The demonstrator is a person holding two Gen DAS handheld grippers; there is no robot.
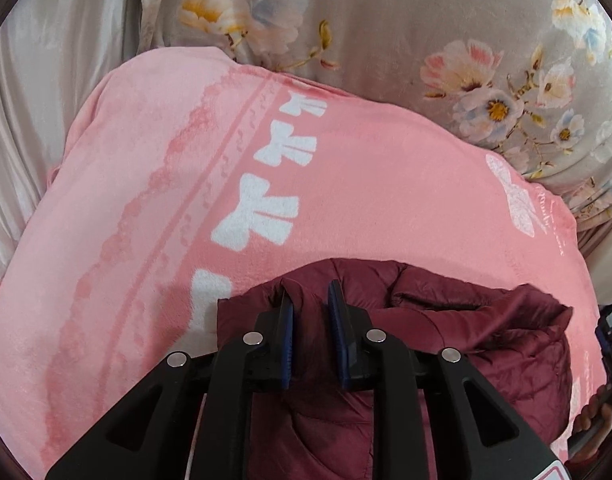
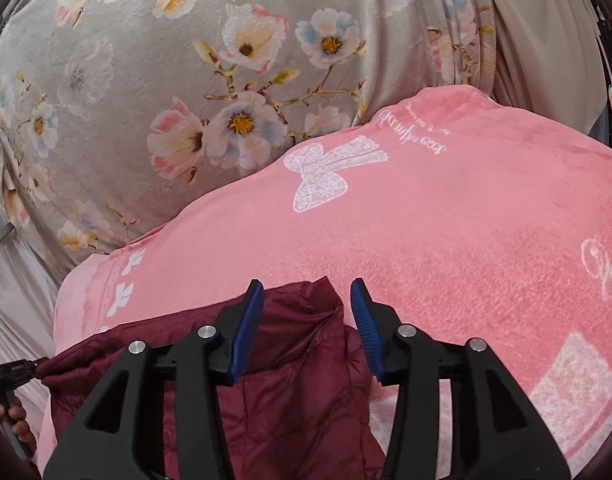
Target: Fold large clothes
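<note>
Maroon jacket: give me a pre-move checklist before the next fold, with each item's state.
1. Left gripper has fabric between its fingers: ok, the narrow gap is filled by the maroon jacket.
2. Left grip firm: cannot tell.
3. Right gripper gripping: not ok, jaws open astride a jacket corner.
4. Jacket lies on the pink blanket: ok.
5. Jacket flat: not ok, puffy and creased.
6. Whole jacket in view: not ok, the lower part is hidden behind the grippers.
</note>
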